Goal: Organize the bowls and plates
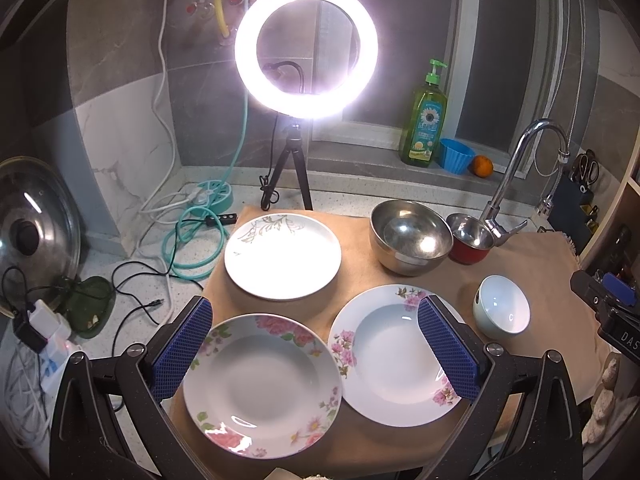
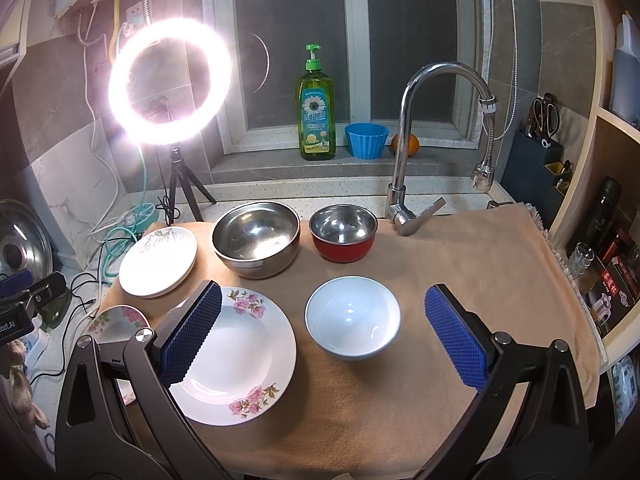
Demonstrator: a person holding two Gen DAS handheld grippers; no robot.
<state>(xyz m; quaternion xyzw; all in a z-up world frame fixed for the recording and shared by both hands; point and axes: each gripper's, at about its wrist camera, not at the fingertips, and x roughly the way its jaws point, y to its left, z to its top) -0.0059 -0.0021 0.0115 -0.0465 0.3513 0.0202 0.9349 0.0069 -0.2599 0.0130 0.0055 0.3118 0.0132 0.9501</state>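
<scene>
On a tan cloth [image 1: 360, 276] lie three plates: a leaf-patterned plate [image 1: 282, 257] at the back, a pink-flowered plate [image 1: 262, 386] at front left and another flowered plate [image 1: 396, 354] to its right. A large steel bowl [image 2: 256, 238], a red steel bowl [image 2: 343, 232] and a pale blue bowl [image 2: 353, 317] stand further right. My left gripper [image 1: 316, 344] is open and empty above the two flowered plates. My right gripper [image 2: 324, 336] is open and empty, hovering over the pale blue bowl, its left finger above the right flowered plate [image 2: 236, 360].
A lit ring light on a tripod [image 1: 306, 50] stands behind the cloth. A chrome faucet [image 2: 416, 140] rises at the back right. A green soap bottle [image 2: 316, 108], blue cup [image 2: 366, 140] and orange [image 2: 405, 145] sit on the sill. Cables and a pot lid [image 1: 32, 232] lie left.
</scene>
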